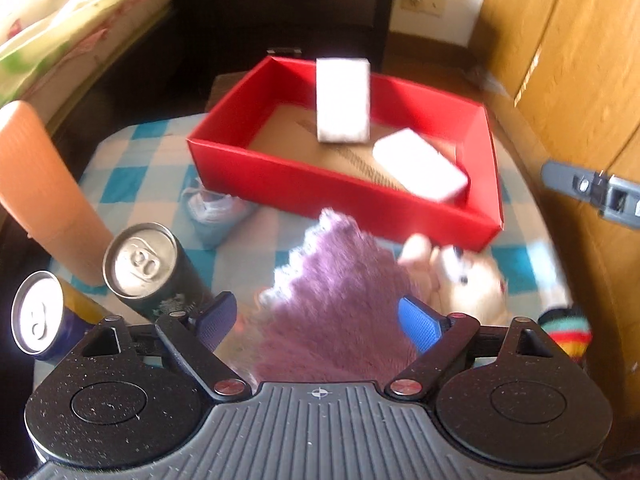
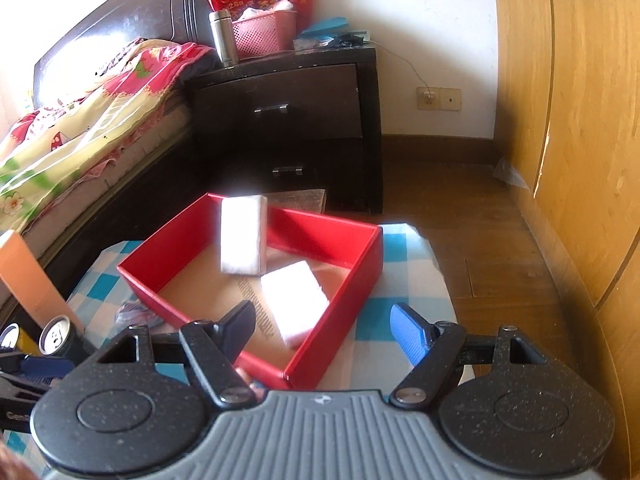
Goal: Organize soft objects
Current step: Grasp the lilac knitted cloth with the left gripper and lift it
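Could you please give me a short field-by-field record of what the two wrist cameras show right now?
surface: checked cloth
red box: holds two white blocks, one upright, one flat
purple plush: outside box, between the open left gripper fingers, not pinched
white plush: beside it
cans: two, left
right gripper: open, empty, over box

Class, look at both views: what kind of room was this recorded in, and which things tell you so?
Most likely a bedroom: a bed with a floral quilt, a dark nightstand beside it, and a wooden wardrobe.
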A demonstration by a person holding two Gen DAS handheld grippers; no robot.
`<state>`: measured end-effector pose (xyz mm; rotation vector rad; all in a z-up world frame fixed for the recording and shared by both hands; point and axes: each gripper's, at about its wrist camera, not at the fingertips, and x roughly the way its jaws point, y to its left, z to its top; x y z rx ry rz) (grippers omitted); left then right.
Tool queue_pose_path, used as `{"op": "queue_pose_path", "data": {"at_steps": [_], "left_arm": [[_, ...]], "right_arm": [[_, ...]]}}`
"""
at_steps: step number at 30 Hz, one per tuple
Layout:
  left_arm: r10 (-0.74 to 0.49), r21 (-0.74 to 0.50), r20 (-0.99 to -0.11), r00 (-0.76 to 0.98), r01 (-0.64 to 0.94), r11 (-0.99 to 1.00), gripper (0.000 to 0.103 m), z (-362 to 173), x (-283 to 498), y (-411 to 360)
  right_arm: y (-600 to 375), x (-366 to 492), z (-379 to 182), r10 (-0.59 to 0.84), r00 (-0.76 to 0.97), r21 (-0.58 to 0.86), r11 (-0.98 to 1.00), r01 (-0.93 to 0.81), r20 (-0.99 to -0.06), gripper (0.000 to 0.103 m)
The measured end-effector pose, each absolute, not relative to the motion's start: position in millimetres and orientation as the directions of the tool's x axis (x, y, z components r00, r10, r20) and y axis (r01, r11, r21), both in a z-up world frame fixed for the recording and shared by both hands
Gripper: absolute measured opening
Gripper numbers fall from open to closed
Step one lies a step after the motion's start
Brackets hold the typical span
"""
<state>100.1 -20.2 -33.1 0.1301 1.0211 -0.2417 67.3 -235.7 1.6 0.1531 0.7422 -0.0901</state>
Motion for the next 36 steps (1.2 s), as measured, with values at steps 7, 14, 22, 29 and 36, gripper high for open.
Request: {"op": "queue_pose_path", "data": {"at_steps": [7,14,22,29,36], "left_arm": [[-0.152,0.008,-0.847,0.509,0.299,0.954,0.072,-31.2,90.5,-26.6],[-0.118,0.057,-0.851,0.511,0.314,0.948,0.051,-41.3,90.5,-31.5],[-0.304,-0.132,-0.818,0.489,0.355,0.925,0.028,-23.6,89.4,-19.8],[-0.301,-0.113,-0.852,0.429,0.41,0.905,0.035,-40.7,80.4,-40.7],[-0.29,-0.109,-0.867,0.406,0.413,0.904,0.037,-53.4,80.7,-60.4]], "right_arm": [[-235.9,50.9,3.2,0.005,0.733,0.13,0.985,0.114,-0.68,0.057],[-236.5,40.4,6.4,0.035,0.735,0.172,0.979,0.112,-0.678,0.057],[-237.2,25.2,8.8,0.049,0.745,0.178,0.979,0.095,-0.666,0.057],[-249.7,23.9,10.7,0.049,0.745,0.204,0.972,0.119,-0.665,0.057],[-255.4,12.6,2.9,0.033,0.724,0.187,0.973,0.134,-0.689,0.057]]}}
